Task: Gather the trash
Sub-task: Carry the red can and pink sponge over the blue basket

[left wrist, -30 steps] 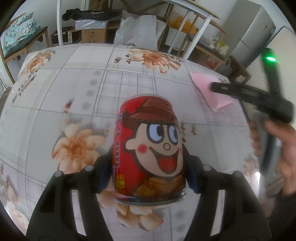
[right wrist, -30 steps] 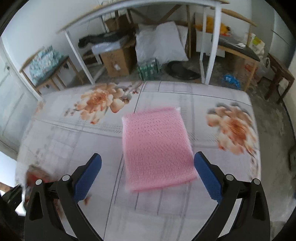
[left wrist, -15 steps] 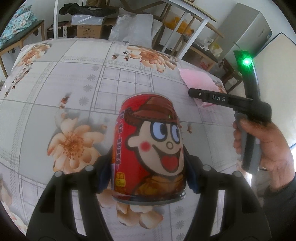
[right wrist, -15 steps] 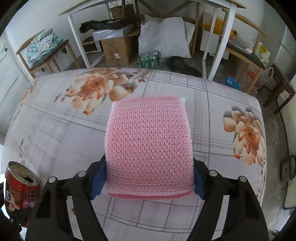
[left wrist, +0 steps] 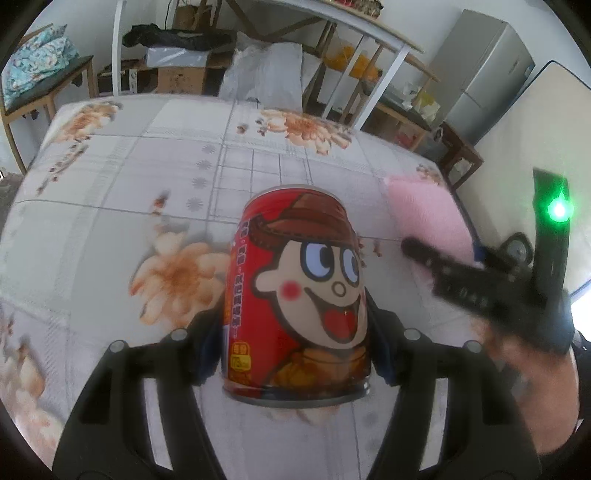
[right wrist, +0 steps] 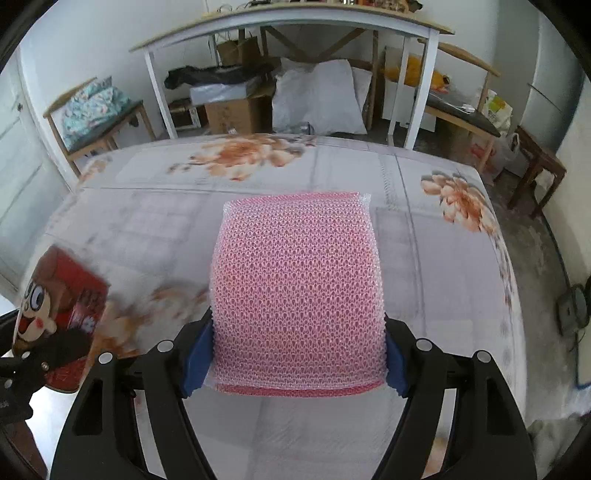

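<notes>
A red drink can [left wrist: 295, 280] with a cartoon face stands upright between my left gripper's pads, and my left gripper [left wrist: 295, 332] is shut on its lower half above the floral tablecloth [left wrist: 110, 184]. My right gripper [right wrist: 297, 354] is shut on a pink bubble-wrap pad [right wrist: 297, 280], its blue pads pressing on both side edges. The pad tilts up off the tablecloth [right wrist: 443, 295]. The can [right wrist: 62, 306] shows blurred at the left of the right wrist view. The pink pad [left wrist: 424, 210] and a person's hand [left wrist: 535, 369] appear at the right of the left wrist view.
Beyond the table's far edge stand a white trestle table [right wrist: 288, 22], a cardboard box [right wrist: 232, 110], a white sack [right wrist: 317, 99] and a bench with patterned cloth [right wrist: 96, 110]. A grey fridge [left wrist: 487, 62] is at the far right. Bare floor [right wrist: 535, 229] lies off the table's right edge.
My right gripper closed on the pink pad, raised it off the cloth and carried it left toward the can. The left gripper kept hold of the can and shifted a little.
</notes>
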A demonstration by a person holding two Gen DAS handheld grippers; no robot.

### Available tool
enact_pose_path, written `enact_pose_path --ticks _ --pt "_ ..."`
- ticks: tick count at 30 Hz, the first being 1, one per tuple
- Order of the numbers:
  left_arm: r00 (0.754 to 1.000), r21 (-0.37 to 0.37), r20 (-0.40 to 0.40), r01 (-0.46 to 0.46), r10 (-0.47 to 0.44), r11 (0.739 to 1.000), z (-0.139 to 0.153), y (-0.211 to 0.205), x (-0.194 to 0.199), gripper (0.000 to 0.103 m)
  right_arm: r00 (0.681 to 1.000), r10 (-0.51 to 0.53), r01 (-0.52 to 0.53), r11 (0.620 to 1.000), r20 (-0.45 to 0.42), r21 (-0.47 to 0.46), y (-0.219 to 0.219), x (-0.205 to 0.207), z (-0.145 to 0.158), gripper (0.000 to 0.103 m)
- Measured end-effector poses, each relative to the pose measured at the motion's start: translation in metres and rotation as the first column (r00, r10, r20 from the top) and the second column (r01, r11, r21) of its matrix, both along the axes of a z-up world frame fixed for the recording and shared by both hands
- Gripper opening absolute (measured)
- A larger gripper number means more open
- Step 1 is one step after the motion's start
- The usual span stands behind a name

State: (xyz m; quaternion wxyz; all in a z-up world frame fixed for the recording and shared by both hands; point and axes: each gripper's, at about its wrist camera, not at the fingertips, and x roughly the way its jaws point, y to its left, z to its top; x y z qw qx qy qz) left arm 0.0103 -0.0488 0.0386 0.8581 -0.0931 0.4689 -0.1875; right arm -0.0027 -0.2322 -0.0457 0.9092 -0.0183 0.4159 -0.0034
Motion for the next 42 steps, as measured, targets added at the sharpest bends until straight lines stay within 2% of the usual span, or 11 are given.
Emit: enact_pose_path --ticks 9,15,21,27,30,33,35,36,37,39,42 --pt "0.993 -0.005 0.093 -0.067 0.067 0.998 0.051 0.068 -0.087 0.061 0.991 0.114 -0.115 0.993 0.067 0.001 0.089 -0.073 0.030 0.073" --pt "0.972 0.017 0.160 -0.180 0.175 0.984 0.088 0.143 -0.165 0.061 0.962 0.246 -0.246 0.969 0.119 -0.012 0.172 -0.133 0.049 0.073" --pt "0.937 0.035 0.183 -0.307 0.296 0.951 0.100 0.215 -0.244 0.061 0.910 0.397 -0.400 0.916 0.120 0.000 0.258 -0.191 0.046 0.073" --pt "0.883 0.063 0.172 -0.452 0.436 0.890 0.090 0.286 -0.327 0.061 0.845 0.526 -0.529 0.848 0.101 0.010 0.333 -0.240 0.037 0.073" --pt "0.841 0.084 0.136 -0.536 0.524 0.840 0.072 0.325 -0.375 0.061 0.797 0.595 -0.599 0.801 0.100 0.008 0.374 -0.267 0.034 0.073" --pt "0.770 0.141 0.080 -0.637 0.632 0.758 0.037 0.368 -0.432 0.061 0.732 0.673 -0.678 0.735 0.107 0.019 0.417 -0.302 0.030 0.073" --pt "0.728 0.171 0.036 -0.680 0.685 0.713 0.011 0.388 -0.463 0.061 0.671 0.734 -0.740 0.672 0.105 0.032 0.451 -0.331 0.019 0.073" --pt "0.694 0.204 0.003 -0.705 0.720 0.679 -0.009 0.401 -0.482 0.061 0.656 0.748 -0.754 0.656 0.101 0.039 0.460 -0.340 0.014 0.073" --pt "0.672 0.213 -0.029 -0.719 0.740 0.661 -0.026 0.411 -0.497 0.061 0.623 0.777 -0.782 0.621 0.094 0.056 0.477 -0.356 0.002 0.073" --pt "0.623 0.241 -0.107 -0.739 0.775 0.628 -0.067 0.427 -0.525 0.061 0.589 0.805 -0.808 0.585 0.072 0.070 0.496 -0.375 -0.018 0.073" --pt "0.574 0.284 -0.206 -0.740 0.792 0.610 -0.125 0.443 -0.552 0.061 0.528 0.849 -0.847 0.526 0.011 0.082 0.525 -0.405 -0.056 0.073"
